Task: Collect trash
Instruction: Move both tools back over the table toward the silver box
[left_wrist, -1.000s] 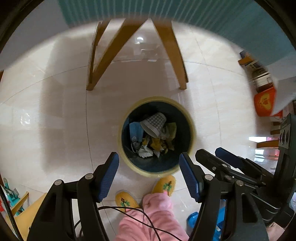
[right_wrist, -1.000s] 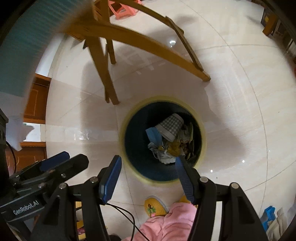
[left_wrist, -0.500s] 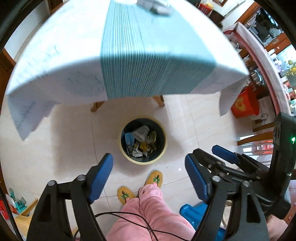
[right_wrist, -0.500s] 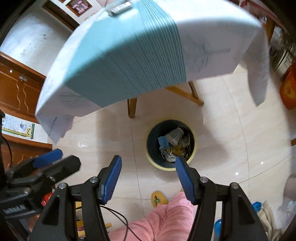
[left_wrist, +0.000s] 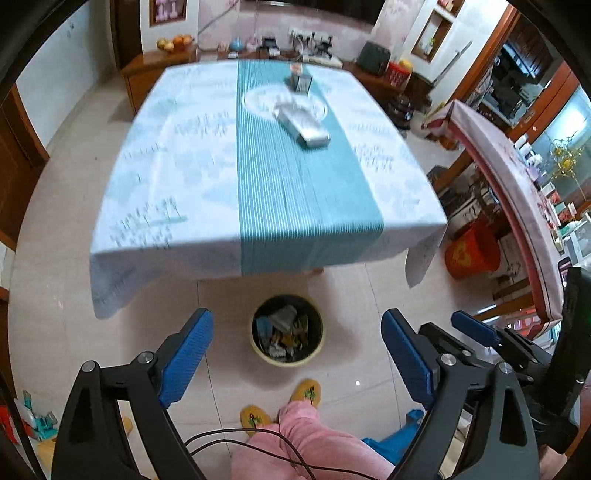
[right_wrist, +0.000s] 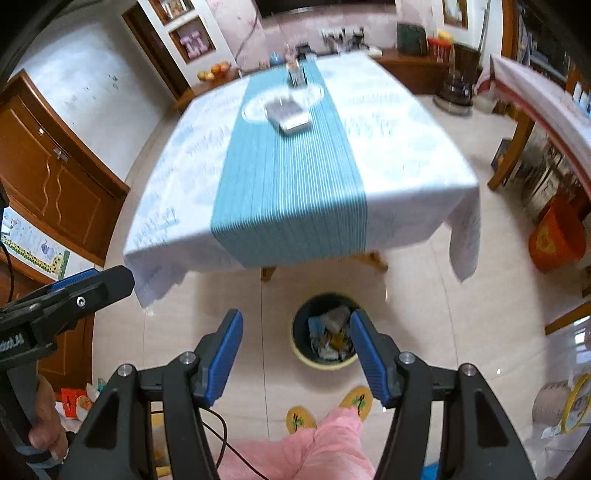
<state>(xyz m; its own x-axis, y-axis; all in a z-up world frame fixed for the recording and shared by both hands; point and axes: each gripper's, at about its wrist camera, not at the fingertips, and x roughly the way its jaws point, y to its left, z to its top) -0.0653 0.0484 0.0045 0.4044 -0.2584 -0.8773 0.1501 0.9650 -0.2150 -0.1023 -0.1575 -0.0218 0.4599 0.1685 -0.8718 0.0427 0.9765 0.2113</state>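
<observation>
Beige floor tiles (left_wrist: 55, 295) fill the lower scene, with a round trash bin (left_wrist: 287, 360) standing on them as the landmark. Bin holds crumpled trash (left_wrist: 282, 330): paper scraps, a checked cup-like piece, yellow and blue bits; contents lie below the rim. Just beyond the bin stands a tabletop (left_wrist: 166, 177) under a white cloth with a teal striped runner (left_wrist: 295, 192) down its middle. On the runner, well beyond the bin, lies a flat silver-grey packet (left_wrist: 304, 125) partly on a round pale mat, and a small upright item behind it is too blurred to identify. Left hand-held gripper (left_wrist: 297, 345) hangs above the bin, well clear of it, jaws opening, blue pads wide apart, nothing between them. Right hand-held gripper (right_wrist: 295, 349) also hangs above the bin; jaws parted at a moderate gap, released, nothing grasped. On the near side of the bin: two yellow slippers (left_wrist: 280, 402) and a pink trouser leg (left_wrist: 306, 443) of the person. An orange bucket (left_wrist: 471, 251) sits on the floor to the right of the bin, beside a second covered table.
</observation>
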